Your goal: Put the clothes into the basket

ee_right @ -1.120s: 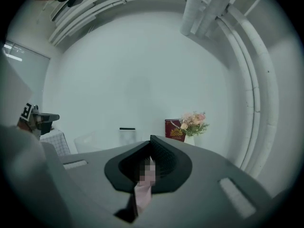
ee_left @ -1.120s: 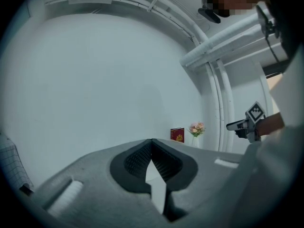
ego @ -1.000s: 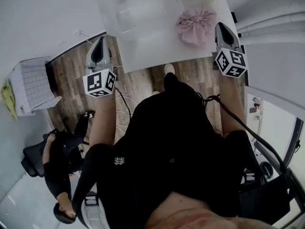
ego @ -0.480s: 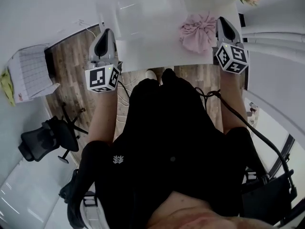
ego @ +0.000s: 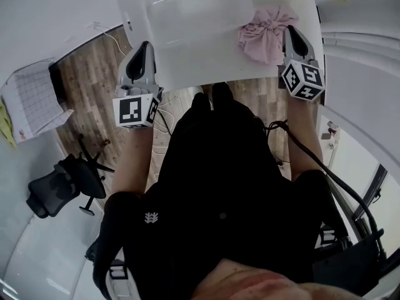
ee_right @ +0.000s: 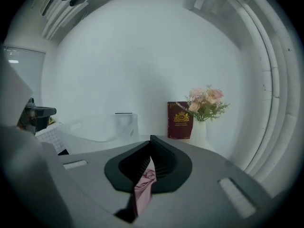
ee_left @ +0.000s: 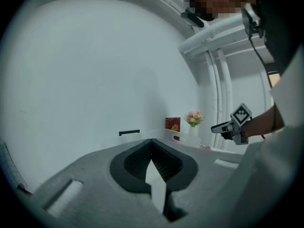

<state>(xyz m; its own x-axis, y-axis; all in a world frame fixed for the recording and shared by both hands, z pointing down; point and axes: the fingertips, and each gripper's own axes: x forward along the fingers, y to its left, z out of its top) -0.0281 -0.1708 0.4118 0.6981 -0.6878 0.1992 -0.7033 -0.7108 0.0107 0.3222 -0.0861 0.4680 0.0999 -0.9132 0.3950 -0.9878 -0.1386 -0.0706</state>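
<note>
A person in dark clothing stands at a white desk with a hand-held gripper in each hand. In the head view the left hand-held gripper is at 10 o'clock by the desk's edge. Its jaws are drawn together to the tips with nothing between them. The right hand-held gripper, at 1 o'clock, likewise has its jaws narrowed until the tips meet. A crumpled pink cloth lies on the desk just beside it, on its 9 o'clock side. The right gripper view shows the cloth as a strip of pink through the slit below the jaw tips; whether the jaws touch the fabric cannot be told. The translucent white basket stands at 12 o'clock, and the cloth lies outside it toward 3 o'clock. A red book and a vase of pink flowers stand at the desk's far side. An office chair sits on the floor at 8 o'clock.
</note>
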